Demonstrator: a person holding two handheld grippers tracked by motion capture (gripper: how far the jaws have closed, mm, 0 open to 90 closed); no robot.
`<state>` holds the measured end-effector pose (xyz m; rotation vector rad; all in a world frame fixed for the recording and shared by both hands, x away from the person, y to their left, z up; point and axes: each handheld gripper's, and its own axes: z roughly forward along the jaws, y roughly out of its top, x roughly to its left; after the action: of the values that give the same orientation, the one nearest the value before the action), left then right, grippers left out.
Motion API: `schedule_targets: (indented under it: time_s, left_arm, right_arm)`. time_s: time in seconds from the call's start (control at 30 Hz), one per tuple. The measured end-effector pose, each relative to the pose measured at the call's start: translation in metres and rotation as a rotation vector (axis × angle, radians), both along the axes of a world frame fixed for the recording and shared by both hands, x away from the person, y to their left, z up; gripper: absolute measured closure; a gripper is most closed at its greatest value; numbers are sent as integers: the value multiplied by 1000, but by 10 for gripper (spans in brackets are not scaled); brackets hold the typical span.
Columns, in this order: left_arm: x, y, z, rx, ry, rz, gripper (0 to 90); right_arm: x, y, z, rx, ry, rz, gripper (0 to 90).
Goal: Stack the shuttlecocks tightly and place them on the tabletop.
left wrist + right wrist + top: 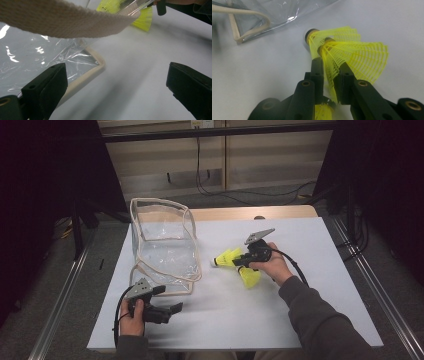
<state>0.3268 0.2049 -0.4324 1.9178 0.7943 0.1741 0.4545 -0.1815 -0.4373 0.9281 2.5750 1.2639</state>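
Note:
A clear plastic bag [165,245] with beige trim stands open at the table's left; its strap [62,22] crosses the top of the left gripper view. My right gripper [239,262] [330,63] lies low at the table's middle, shut on the net skirt of a yellow shuttlecock [227,256] [352,55] whose cork points toward the bag [269,12]. A second yellow shuttlecock [250,277] lies just under the right hand. My left gripper [167,299] [117,82] is open at the front left, beside the bag's near corner [92,67], with nothing between its jaws.
The white table top [300,310] stretches to the right and front of both hands. Dark curtains flank the table, metal rails run along both sides, and cables lie on the floor behind it.

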Motion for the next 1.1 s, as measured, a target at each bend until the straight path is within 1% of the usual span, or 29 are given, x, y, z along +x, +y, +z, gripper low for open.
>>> schedule_targets:
  time_s: [0.07,0.17,0.23,0.4,0.47,0.53,0.6,0.8,0.87,0.97,1.1]
  left_arm:
    - [0,0,0,0,0,1,36]
    - [0,0,0,-1,0,2,36]
    - [0,0,0,-1,0,1,36]
    - [0,0,0,-1,0,-1,36]
    - [0,0,0,-1,0,-1,36]
    - [0,0,0,-2,-1,2,36]
    - [0,1,1,0,-2,1,36]
    - [0,0,1,0,-2,0,36]
    - [0,0,1,-2,-4,2,36]
    - [0,0,1,-1,-2,1,36]
    - [-1,0,1,0,-4,0,36]
  right_arm:
    - [0,0,0,-12,-5,-4,750]
    - [1,-1,0,-11,-4,-12,715]
    - [0,-1,0,-12,-5,-13,713]
    - [0,-1,0,-19,-7,-22,654]
    - [0,-1,0,-20,-7,-23,644]
    - [-1,-1,0,-23,-8,-27,605]
    - [-2,-2,1,-21,-5,-33,594]
    - [-3,-7,4,-22,-10,-60,514]
    - [-4,-9,5,-19,-6,-64,509]
    - [-6,-11,7,-15,-12,-75,484]
    - [-8,-14,9,-10,-13,-87,437]
